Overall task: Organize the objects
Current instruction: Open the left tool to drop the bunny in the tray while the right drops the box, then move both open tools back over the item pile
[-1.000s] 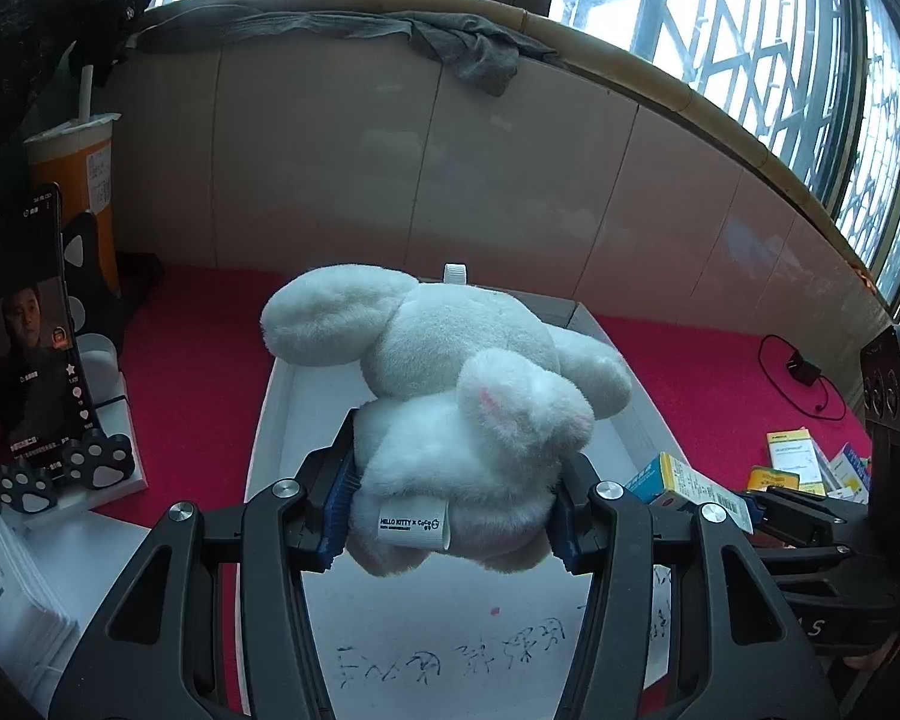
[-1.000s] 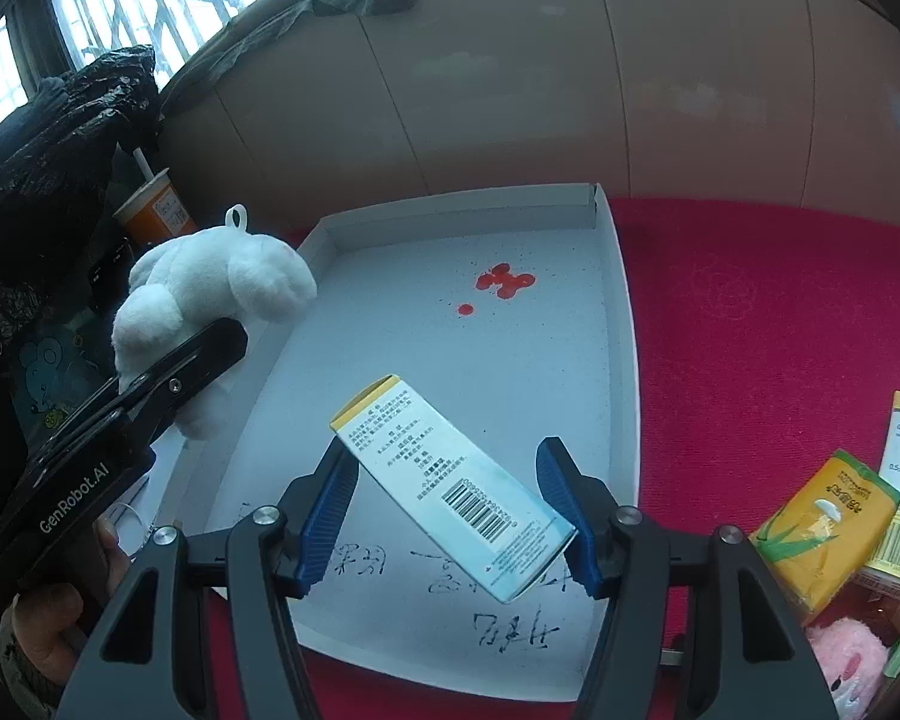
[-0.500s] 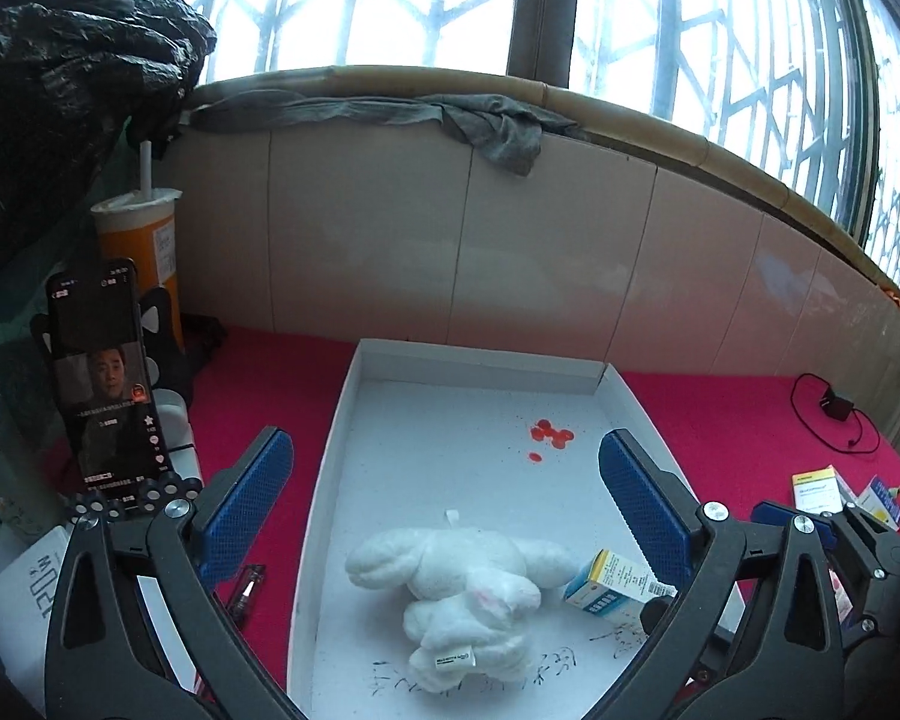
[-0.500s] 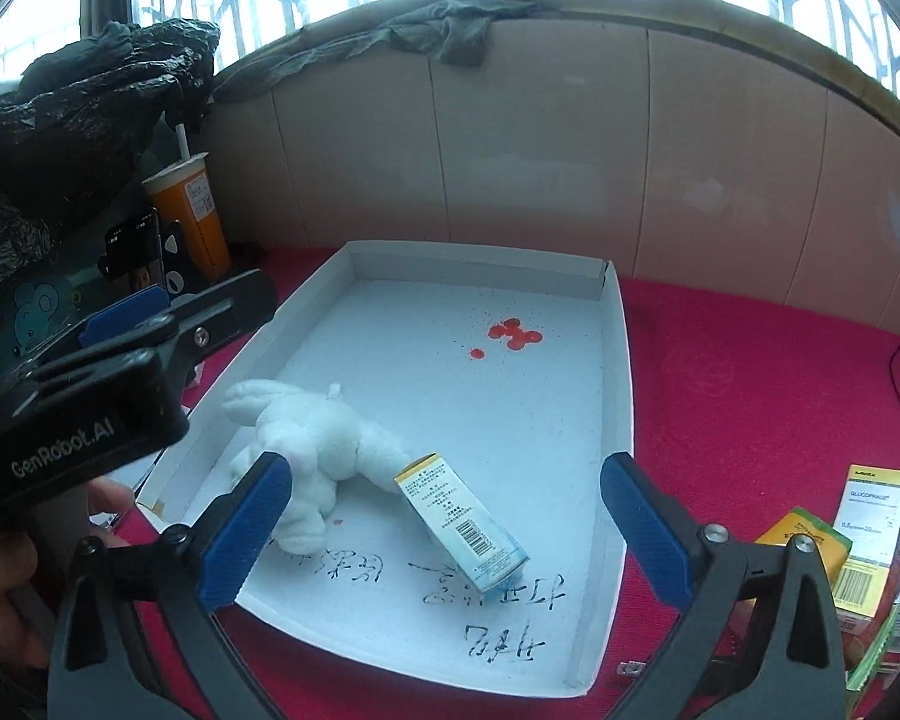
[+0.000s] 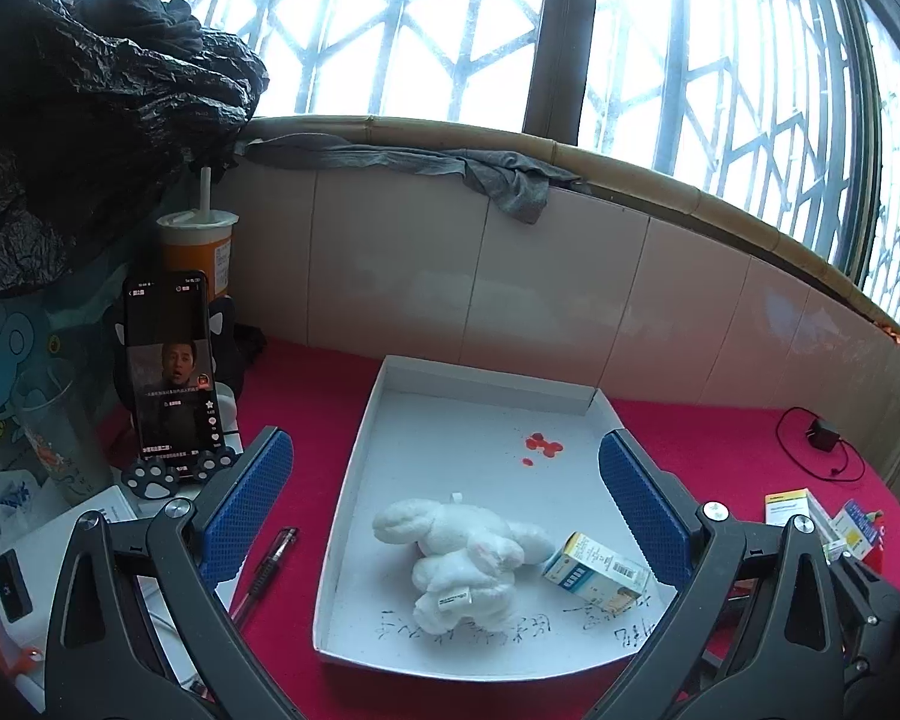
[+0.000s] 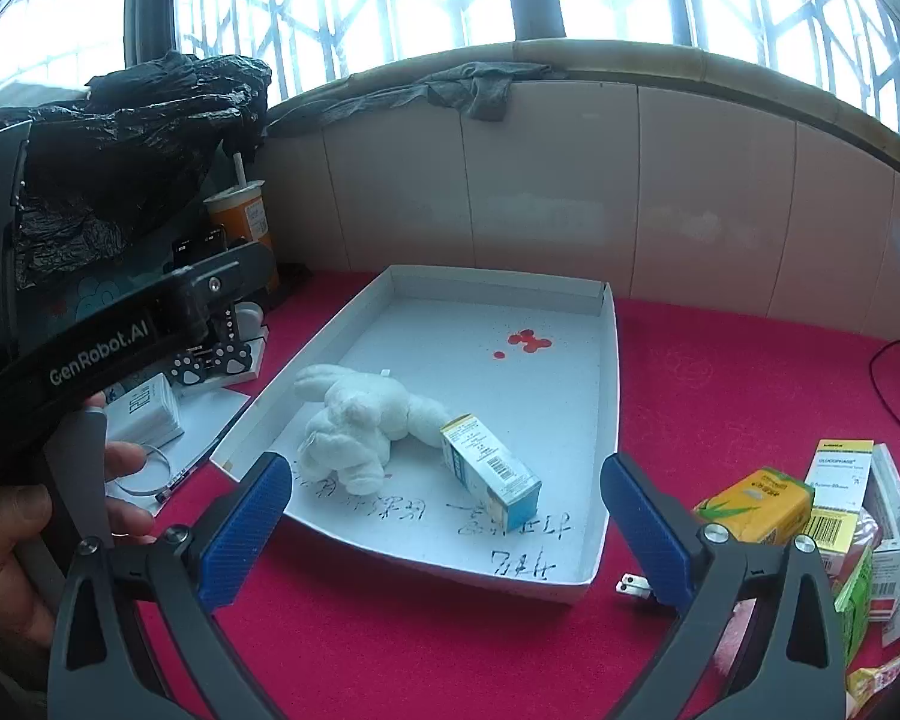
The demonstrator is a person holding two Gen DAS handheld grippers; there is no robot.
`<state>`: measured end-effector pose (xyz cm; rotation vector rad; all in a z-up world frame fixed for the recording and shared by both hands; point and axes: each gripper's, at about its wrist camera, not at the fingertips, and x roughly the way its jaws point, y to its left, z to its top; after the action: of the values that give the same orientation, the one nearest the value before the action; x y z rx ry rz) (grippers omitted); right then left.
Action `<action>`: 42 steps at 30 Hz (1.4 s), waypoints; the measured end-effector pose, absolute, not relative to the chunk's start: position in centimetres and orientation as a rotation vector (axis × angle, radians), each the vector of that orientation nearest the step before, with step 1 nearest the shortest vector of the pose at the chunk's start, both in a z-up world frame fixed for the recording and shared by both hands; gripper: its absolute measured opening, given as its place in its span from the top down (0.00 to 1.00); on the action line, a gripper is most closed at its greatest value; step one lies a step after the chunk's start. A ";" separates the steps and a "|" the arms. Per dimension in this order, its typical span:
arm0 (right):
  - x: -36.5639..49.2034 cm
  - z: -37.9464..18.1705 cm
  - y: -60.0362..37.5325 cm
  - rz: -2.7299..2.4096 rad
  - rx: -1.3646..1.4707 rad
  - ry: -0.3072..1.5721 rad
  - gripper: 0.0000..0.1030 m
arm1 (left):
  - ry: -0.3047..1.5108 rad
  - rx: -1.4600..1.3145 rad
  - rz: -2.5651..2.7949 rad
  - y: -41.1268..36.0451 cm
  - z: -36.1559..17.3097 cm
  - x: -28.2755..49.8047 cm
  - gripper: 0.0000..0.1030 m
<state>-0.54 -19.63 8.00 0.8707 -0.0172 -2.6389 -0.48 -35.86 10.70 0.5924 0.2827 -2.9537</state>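
Plush toy beyond hand-held gripper

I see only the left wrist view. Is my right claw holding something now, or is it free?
Observer: The right claw has just been opening; nothing is between its jaws.
Operator: Good. What lies right of the tray for the next pick?
Observer: A yellow-green carton lies on the red cloth, the nearest item to the right wall of the white tray.
Operator: Any obstacle there?
Observer: A white plug lies by the tray's near right corner.
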 end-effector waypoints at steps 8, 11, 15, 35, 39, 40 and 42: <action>1.3 8.8 -17.4 -2.718 0.789 -0.069 0.00 | 0.316 0.611 -3.047 -33.8 10.6 0.1 0.00; 2.1 9.1 -15.6 -2.757 0.770 -0.111 0.00 | 0.323 0.680 -3.106 -32.3 9.9 -0.2 0.00; 3.3 9.1 -12.4 -2.817 0.774 -0.183 0.00 | 0.247 0.818 -3.197 -29.2 8.9 -0.6 0.00; 14.0 8.8 11.8 -3.287 0.636 -0.879 0.00 | -0.358 1.271 -3.427 -13.0 3.2 1.0 0.00; 18.0 11.7 14.3 -3.427 0.368 -0.797 0.00 | -0.427 1.382 -3.459 -9.9 2.7 0.6 0.00; 18.4 12.2 14.7 -3.453 0.378 -0.731 0.00 | -0.425 1.432 -3.470 -9.1 2.5 0.4 0.00; 18.0 12.1 15.3 -3.418 0.523 -0.601 0.00 | -0.426 1.532 -3.481 -7.5 2.0 0.3 0.00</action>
<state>17.97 15.35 12.12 0.5234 -0.6014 -3.4182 0.29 -7.47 1.98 1.5318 -0.4262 -3.4809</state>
